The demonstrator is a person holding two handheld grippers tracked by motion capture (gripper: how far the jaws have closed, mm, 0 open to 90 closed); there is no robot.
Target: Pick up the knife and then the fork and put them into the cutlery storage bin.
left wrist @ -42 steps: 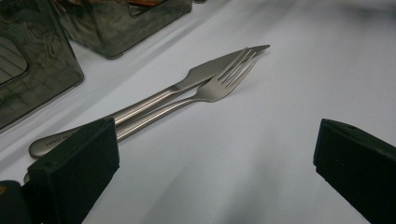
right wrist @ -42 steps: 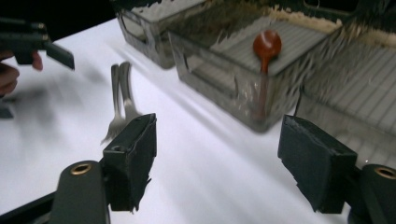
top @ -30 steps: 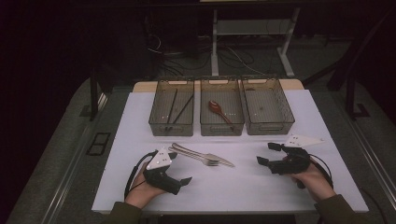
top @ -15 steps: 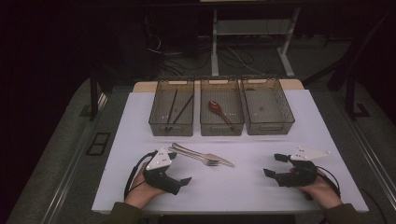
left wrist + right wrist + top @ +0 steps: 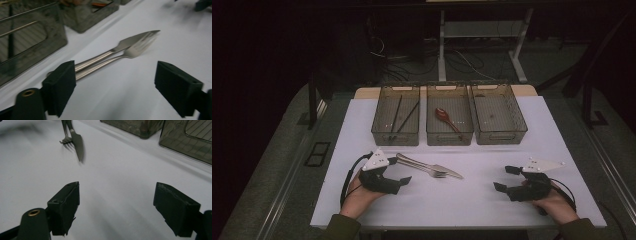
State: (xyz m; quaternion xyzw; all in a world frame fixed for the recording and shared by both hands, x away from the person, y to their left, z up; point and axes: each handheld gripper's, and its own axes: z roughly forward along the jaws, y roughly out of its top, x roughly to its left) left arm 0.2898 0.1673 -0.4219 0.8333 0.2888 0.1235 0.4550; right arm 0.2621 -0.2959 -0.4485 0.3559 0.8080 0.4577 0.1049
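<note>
Right gripper (image 5: 506, 179) lowered, left gripper (image 5: 395, 176) narrowing just beside fork (image 5: 428, 170)

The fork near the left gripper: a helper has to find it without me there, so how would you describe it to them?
On the white table, three mesh bins stand in a row at the far side. In front of them, just right of the left gripper, two steel pieces lie side by side. The fork is the tined one, nearer the person; its neighbour is a plain-bladed knife.

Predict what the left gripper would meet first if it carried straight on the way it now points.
Probably the knife and fork lying side by side just ahead of the left gripper; its open jaws, which have just been closing, hold nothing, though depth is uncertain.
</note>
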